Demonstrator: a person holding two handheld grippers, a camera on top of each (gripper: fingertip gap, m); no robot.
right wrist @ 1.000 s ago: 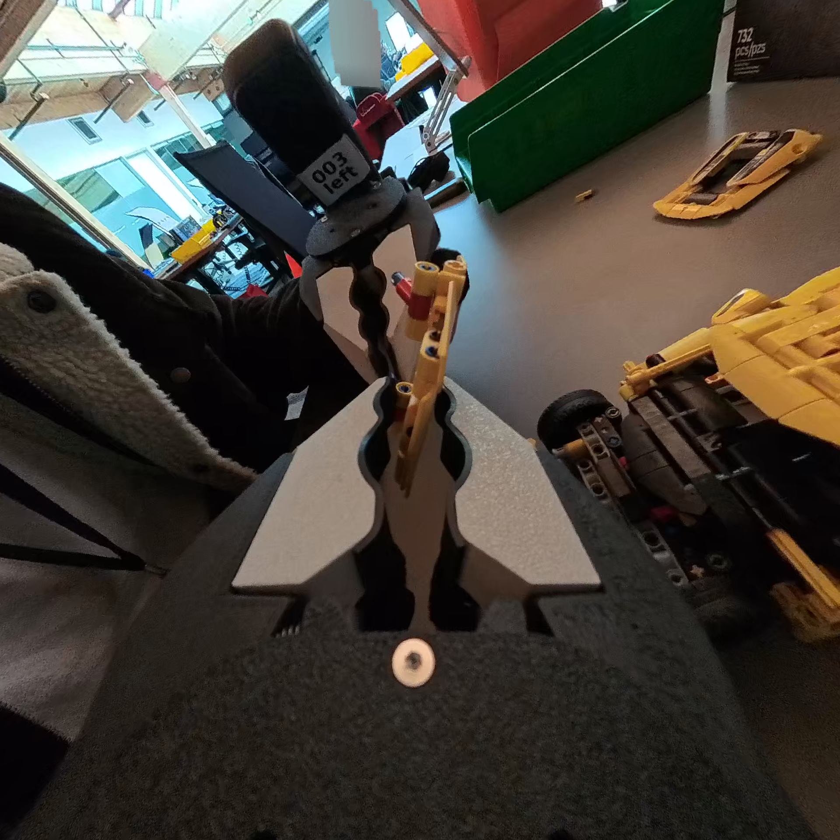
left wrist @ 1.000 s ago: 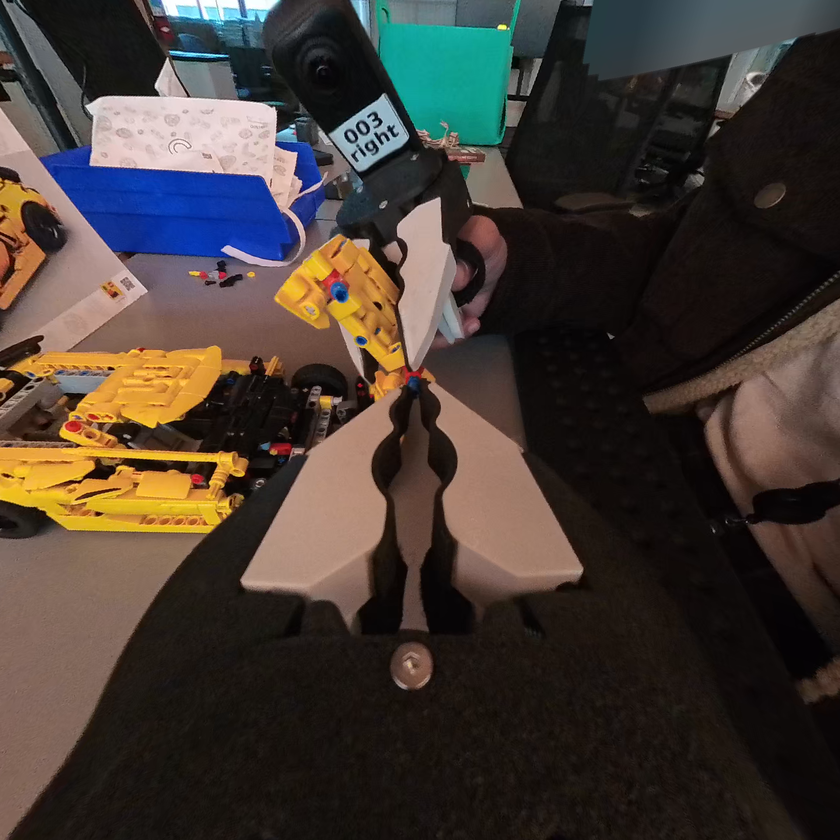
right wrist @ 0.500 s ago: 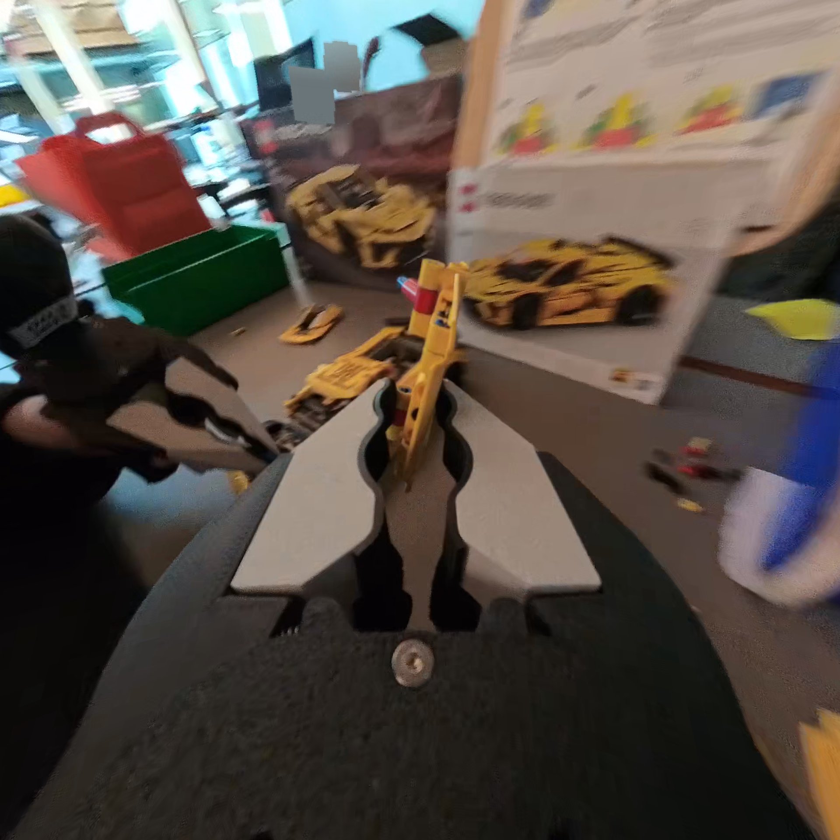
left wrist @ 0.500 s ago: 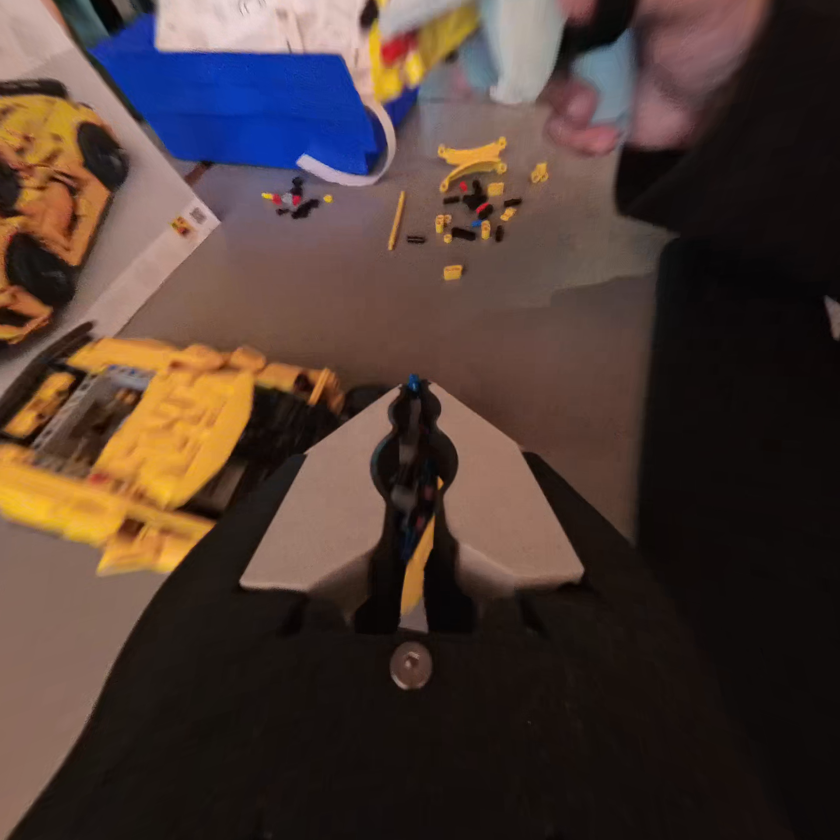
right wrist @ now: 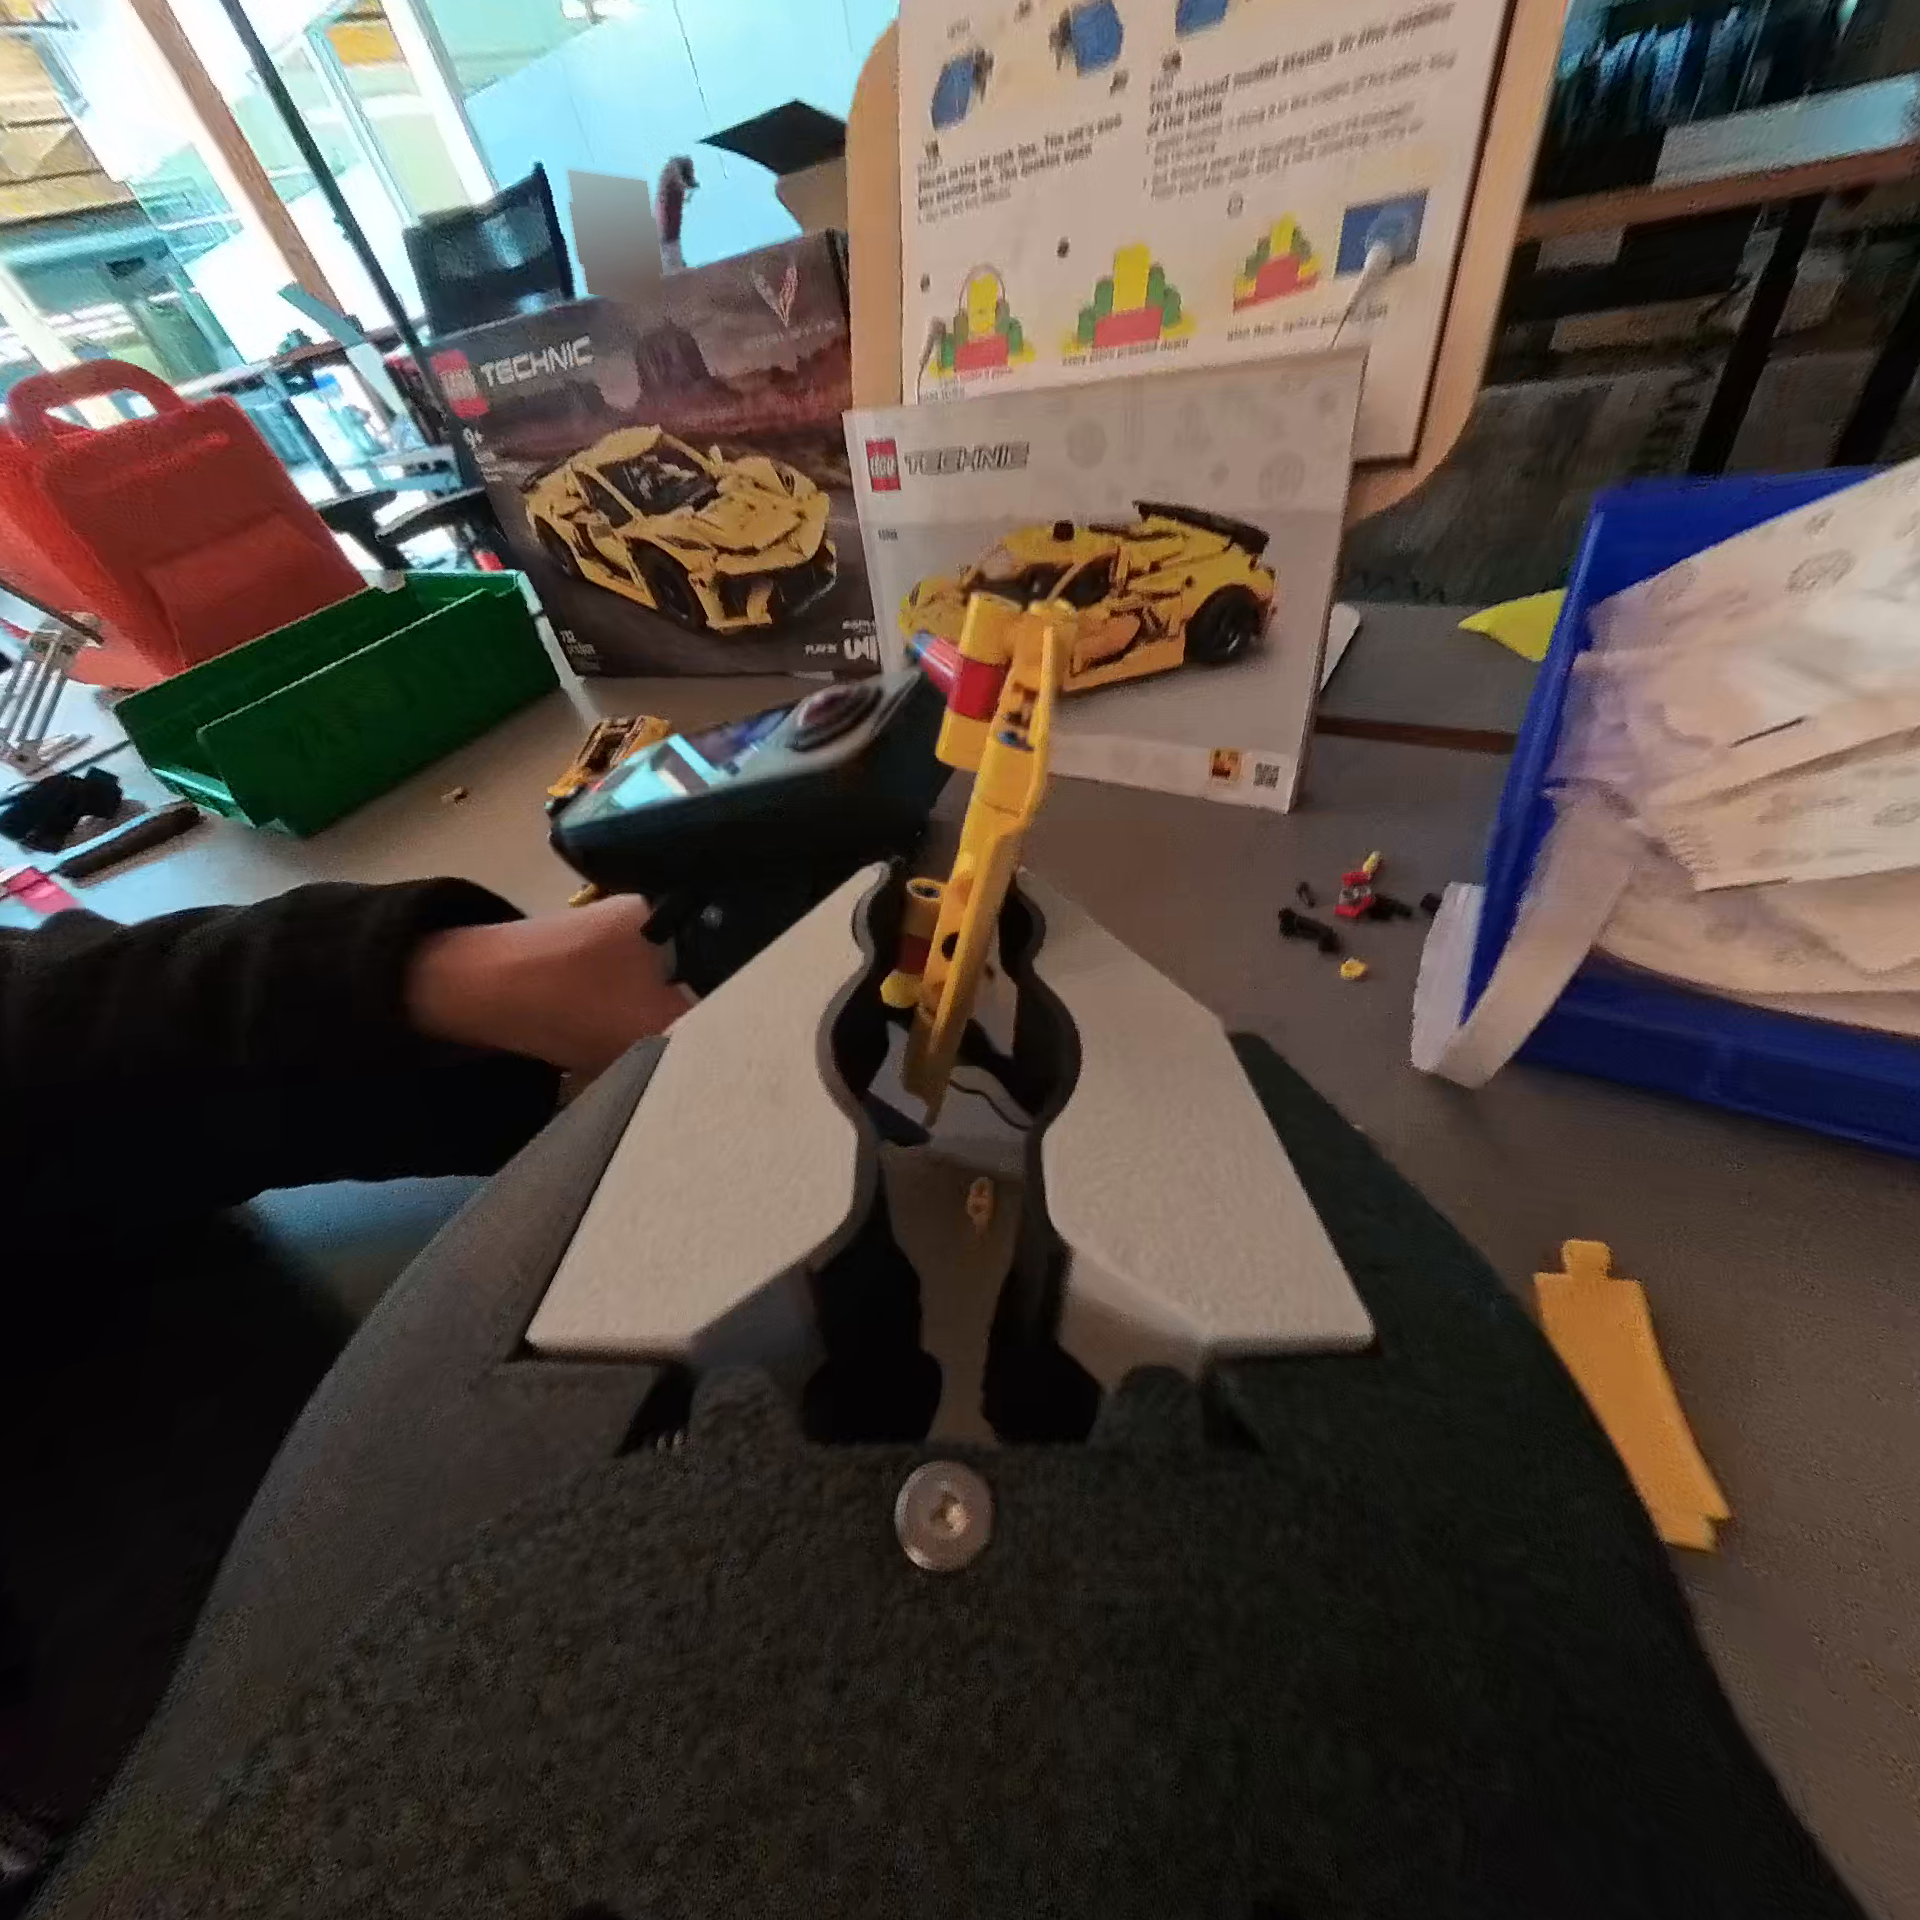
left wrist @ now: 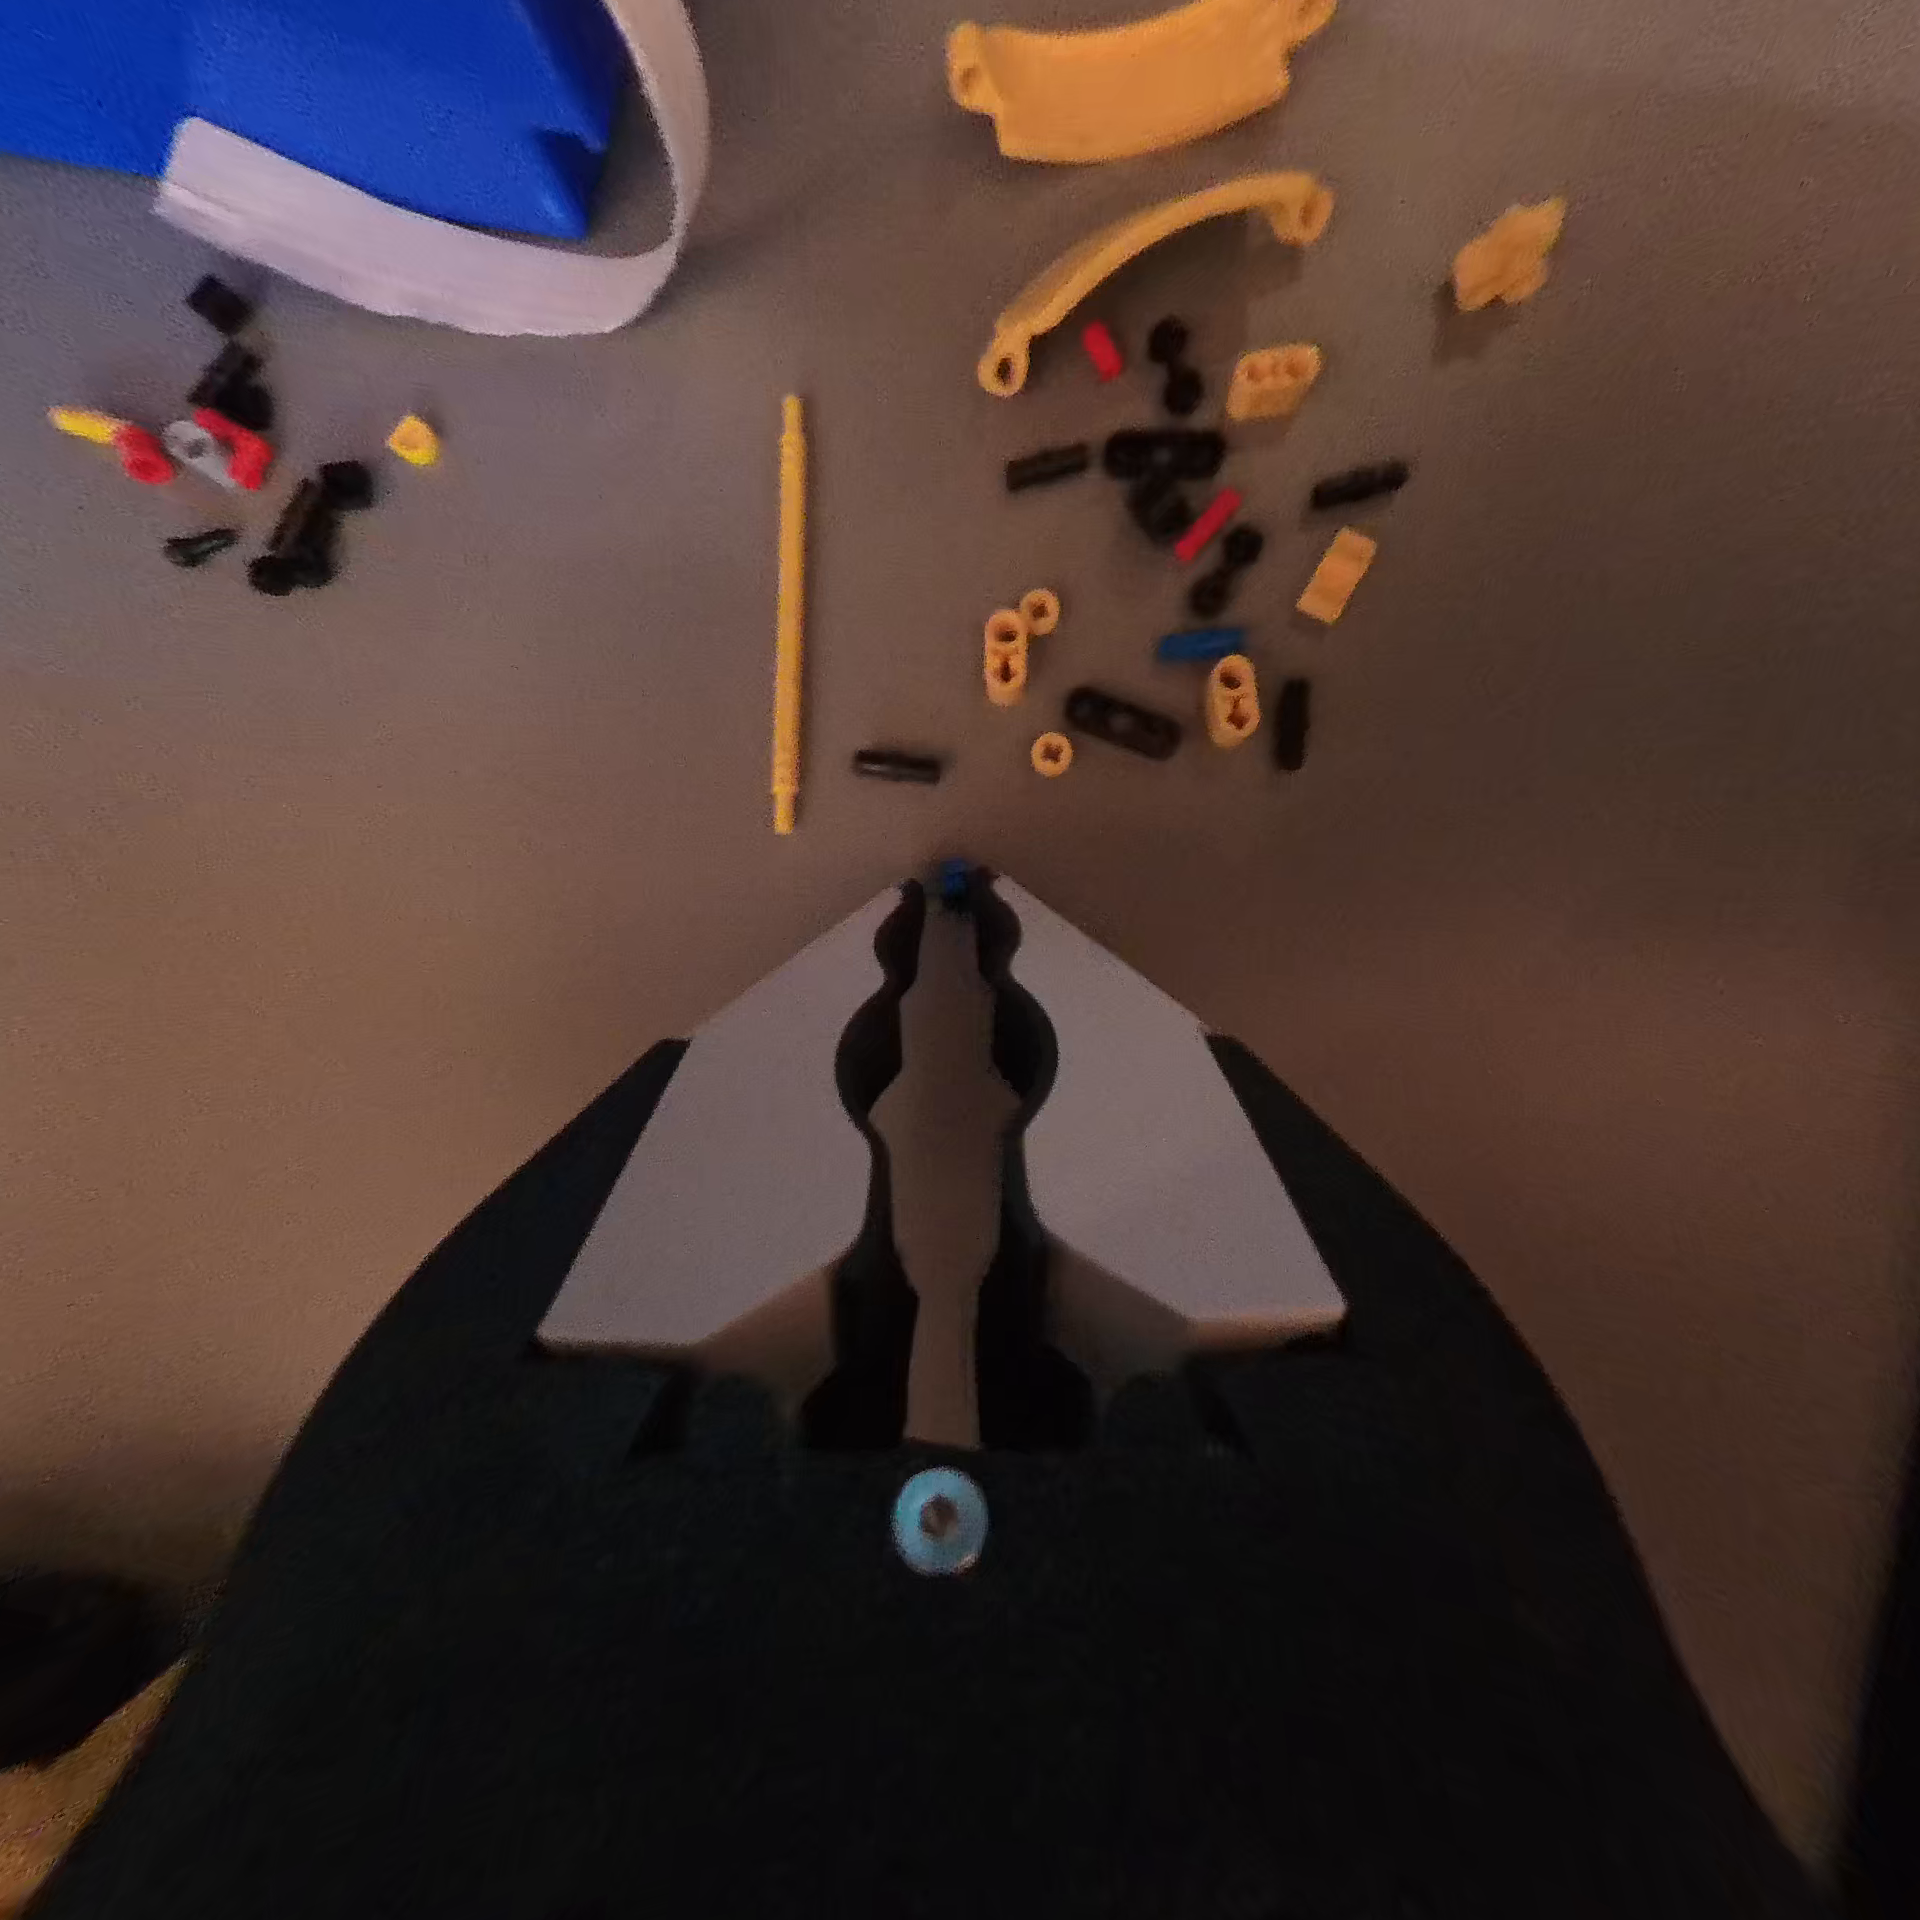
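Note:
My left gripper [left wrist: 951, 896] points down at the grey table and is shut on a small blue pin [left wrist: 953, 878] that pokes out of its tips. Loose small parts [left wrist: 1174, 540] and a long yellow axle [left wrist: 790, 613] lie just beyond it. My right gripper [right wrist: 951, 904] is shut on a narrow yellow brick assembly [right wrist: 992, 821] with red and blue pins, and holds it upright above the table. In the right wrist view the left gripper's black body [right wrist: 748, 800] shows just left of the assembly, held by a hand [right wrist: 540, 977].
Two curved yellow panels [left wrist: 1132, 94] lie past the parts. A red and black pile of parts [left wrist: 218, 457] lies left, by a blue bin [left wrist: 343, 94] holding paper bags [right wrist: 1766, 727]. A booklet [right wrist: 1101, 582], a car box [right wrist: 665, 499] and a green bin [right wrist: 343, 707] stand behind. A flat yellow piece [right wrist: 1621, 1392] lies right. The gap from one gripper's tips to the other's is roughly 15 cm. My left tips are roughly 6 cm from the long yellow axle [left wrist: 790, 613].
My left gripper has come away from the yellow assembly with the blue pin and swung down over the loose parts. My right gripper has turned with the assembly toward the booklet and box.

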